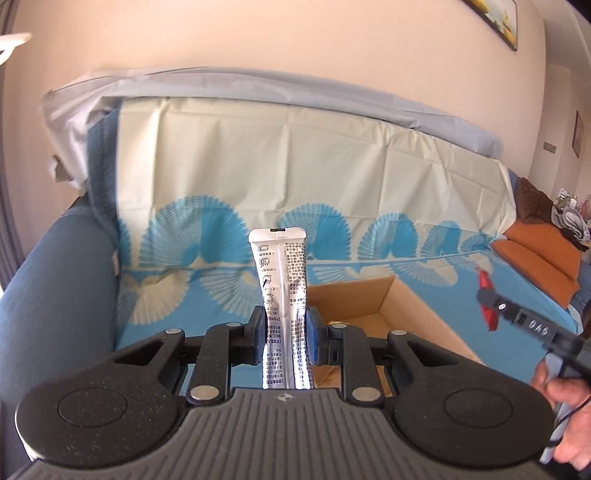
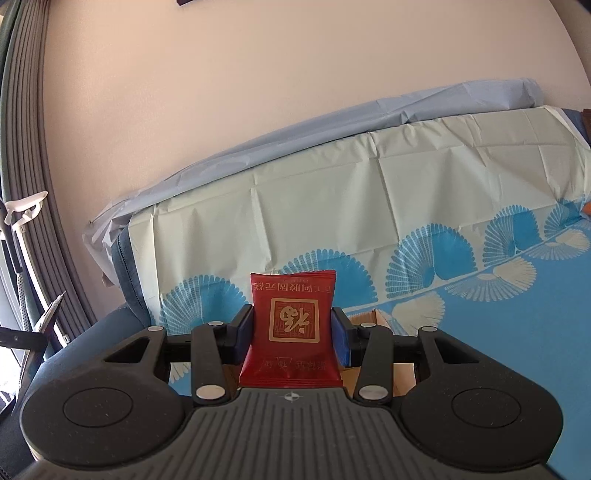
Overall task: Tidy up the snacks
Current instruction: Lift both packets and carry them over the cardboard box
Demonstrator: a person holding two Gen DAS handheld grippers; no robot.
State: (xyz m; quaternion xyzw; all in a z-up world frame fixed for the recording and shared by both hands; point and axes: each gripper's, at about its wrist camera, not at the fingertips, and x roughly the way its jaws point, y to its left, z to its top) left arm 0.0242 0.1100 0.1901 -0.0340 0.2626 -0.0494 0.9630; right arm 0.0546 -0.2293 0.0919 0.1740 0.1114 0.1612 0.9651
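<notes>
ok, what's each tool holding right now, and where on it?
Left tool is shut on a silver stick sachet, pinched across its lower-middle. Right tool is shut on a red snack packet, gripped at its side edges, mid-height.

A blue sofa [image 1: 55, 280] draped with a fan-patterned cover [image 1: 295, 177], an orange cushion [image 1: 535, 247], a framed picture [image 1: 495, 18], grey curtains [image 2: 29, 147].

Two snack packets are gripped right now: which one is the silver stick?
The silver stick packet in the left gripper; the right gripper holds a squarer red packet.
</notes>
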